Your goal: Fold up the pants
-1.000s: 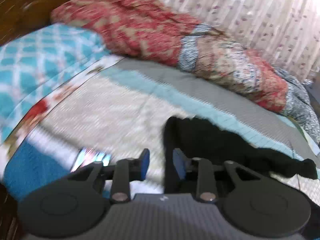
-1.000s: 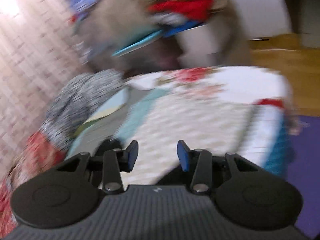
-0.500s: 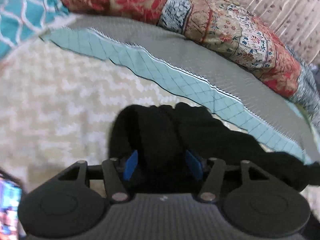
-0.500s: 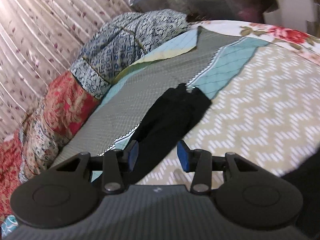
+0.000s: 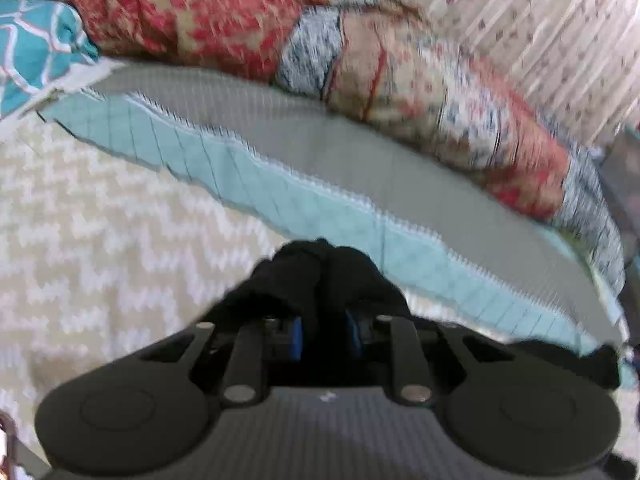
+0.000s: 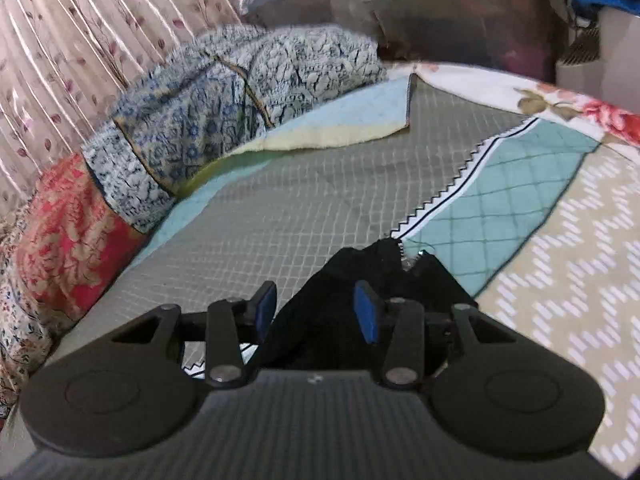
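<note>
Black pants [image 5: 320, 276] lie on the bed. In the left wrist view my left gripper [image 5: 324, 334] is shut on a bunched end of the pants, the fabric bulging up between and above the blue pads; a further part trails off to the right [image 5: 592, 364]. In the right wrist view my right gripper [image 6: 316, 312] is open with the other end of the pants [image 6: 380, 272] lying between its blue fingers, not clamped.
The bed has a quilt [image 6: 304, 208] with grey, teal and beige zigzag bands. A rolled red and blue patterned blanket [image 5: 420, 76] lies along the curtain side. A teal pillow [image 5: 32, 52] is at the far left. Storage clutter [image 6: 460, 4] stands beyond the bed.
My left gripper has closed onto the pants' end and bunched the fabric. My right gripper has moved forward so the pants' other end lies between its open fingers.
</note>
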Demonstrator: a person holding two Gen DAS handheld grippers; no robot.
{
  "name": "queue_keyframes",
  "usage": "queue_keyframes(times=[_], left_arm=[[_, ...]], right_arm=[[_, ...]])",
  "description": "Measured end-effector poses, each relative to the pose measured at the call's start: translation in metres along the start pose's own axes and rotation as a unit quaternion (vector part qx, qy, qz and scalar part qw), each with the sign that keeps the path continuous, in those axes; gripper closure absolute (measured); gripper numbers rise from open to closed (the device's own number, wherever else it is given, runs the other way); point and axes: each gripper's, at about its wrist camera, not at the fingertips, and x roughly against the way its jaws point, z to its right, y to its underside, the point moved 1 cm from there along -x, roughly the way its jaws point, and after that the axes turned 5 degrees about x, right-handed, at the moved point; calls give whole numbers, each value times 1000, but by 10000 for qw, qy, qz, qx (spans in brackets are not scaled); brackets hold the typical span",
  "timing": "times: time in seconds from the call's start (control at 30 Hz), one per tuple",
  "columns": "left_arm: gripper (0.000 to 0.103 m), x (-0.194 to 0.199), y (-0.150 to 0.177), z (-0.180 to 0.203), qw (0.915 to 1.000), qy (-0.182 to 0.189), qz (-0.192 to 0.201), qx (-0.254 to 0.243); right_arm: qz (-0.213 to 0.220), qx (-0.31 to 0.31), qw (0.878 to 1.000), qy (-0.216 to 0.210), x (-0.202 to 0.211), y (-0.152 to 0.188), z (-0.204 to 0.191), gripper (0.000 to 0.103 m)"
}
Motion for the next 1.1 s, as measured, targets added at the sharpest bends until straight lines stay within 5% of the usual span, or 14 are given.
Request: queue_keyframes(times=[0.07, 0.17, 0.2, 0.23, 0.4, 0.6, 0.9, 1.1], left_arm=[[84, 10, -9, -1, 9998, 110, 74, 126], [86, 20, -16, -1, 9995, 140, 219, 200], [86, 23, -19, -4, 9992, 127, 256, 288], [86, 25, -22, -7, 9986, 137, 310, 406], [86, 31, -38, -36, 9926, 361, 471, 1059], [87, 30, -35, -48, 9843, 758, 581, 1485], [87, 48, -32, -57, 9693, 1236, 951, 1899], [87, 14, -40, -72, 9641, 973, 978, 2271]], right_arm=[[-519, -410, 9971, -369, -17, 0, 0, 57], [-948, -289, 9949, -203, -41, 5, -13, 57], [-1056, -201, 9942, -85, -51, 10, -17, 68], [-1071, -135, 9942, 26, -56, 14, -18, 98], [-55, -467, 9986, -231, -26, 11, -13, 97], [1327, -981, 9839, -686, 45, -10, -17, 97], [2251, -379, 9685, -999, 118, -49, -57, 98], [1997, 62, 9762, -846, 48, -73, -130, 97]])
